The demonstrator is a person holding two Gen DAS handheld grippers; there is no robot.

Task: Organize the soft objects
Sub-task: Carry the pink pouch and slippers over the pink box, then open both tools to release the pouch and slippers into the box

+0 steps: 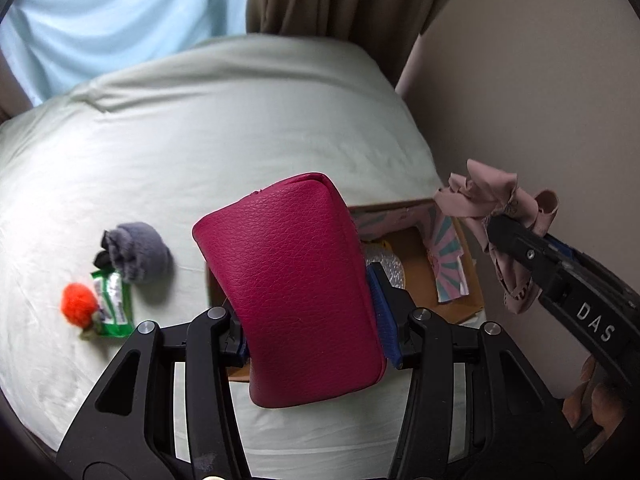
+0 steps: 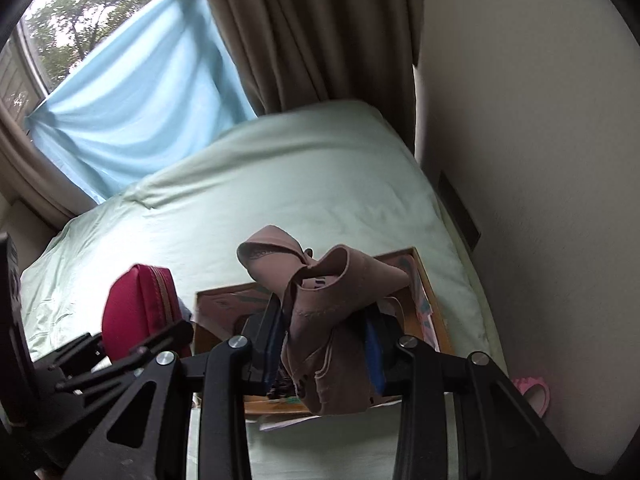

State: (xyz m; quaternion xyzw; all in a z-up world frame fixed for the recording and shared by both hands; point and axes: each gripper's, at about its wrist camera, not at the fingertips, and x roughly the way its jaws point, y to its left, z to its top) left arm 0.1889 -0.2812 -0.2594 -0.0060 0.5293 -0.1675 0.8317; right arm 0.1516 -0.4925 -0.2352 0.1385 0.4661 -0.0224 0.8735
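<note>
My left gripper (image 1: 312, 320) is shut on a magenta leather pouch (image 1: 296, 296) and holds it above the left edge of an open cardboard box (image 1: 448, 256) on the bed. The pouch also shows in the right wrist view (image 2: 136, 312). My right gripper (image 2: 324, 344) is shut on a dusty pink cloth garment (image 2: 332, 328) and holds it over the same box (image 2: 224, 300). In the left wrist view the right gripper (image 1: 508, 220) and the pink garment (image 1: 488, 200) hang at the box's right side.
A grey rolled sock (image 1: 140, 252), a green packet (image 1: 114, 300) and an orange pom-pom toy (image 1: 78, 304) lie on the pale green bedsheet (image 1: 240, 120) at the left. A wall (image 1: 540, 80) runs along the bed's right side. Curtains (image 2: 300, 32) hang behind. A pink object (image 2: 532, 392) lies by the wall.
</note>
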